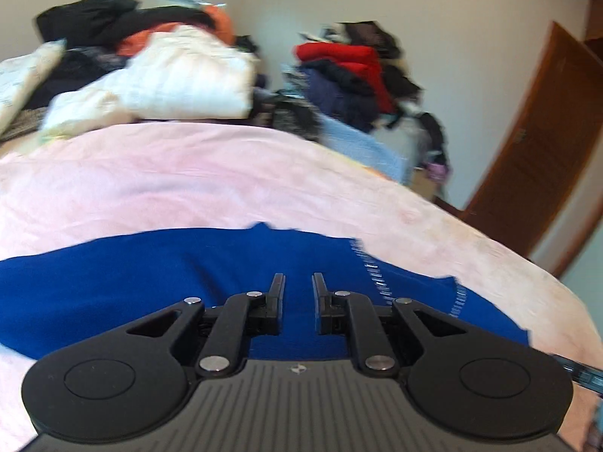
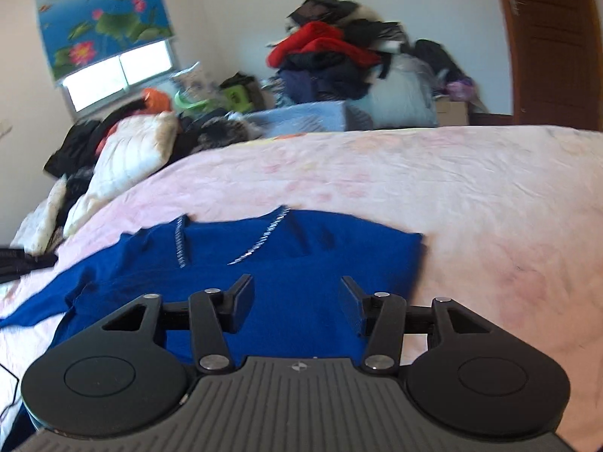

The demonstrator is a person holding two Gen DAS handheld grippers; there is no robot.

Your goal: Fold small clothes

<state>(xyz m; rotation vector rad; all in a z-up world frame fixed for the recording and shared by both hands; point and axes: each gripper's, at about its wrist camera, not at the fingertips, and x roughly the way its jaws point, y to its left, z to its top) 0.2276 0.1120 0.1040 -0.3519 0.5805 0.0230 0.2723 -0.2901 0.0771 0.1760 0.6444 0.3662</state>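
A royal-blue garment (image 1: 150,282) with a white-striped trim lies spread on the pink bedsheet (image 1: 188,180). In the left wrist view my left gripper (image 1: 297,277) hovers over the garment. Its jaws stand a narrow gap apart with nothing between them. In the right wrist view the same blue garment (image 2: 301,263) lies partly folded on the sheet (image 2: 452,196), its striped neckline towards the far side. My right gripper (image 2: 296,280) is above its near right part, jaws wide open and empty. The garment's near edge is hidden under both grippers.
A cream quilt (image 1: 181,75) and dark clothes (image 1: 94,19) are heaped at the head of the bed. Beyond the bed stands a tall pile of red and dark clothes (image 2: 324,52), with a light-blue folded cloth (image 2: 305,118) before it. A brown door (image 1: 535,150) is on the right.
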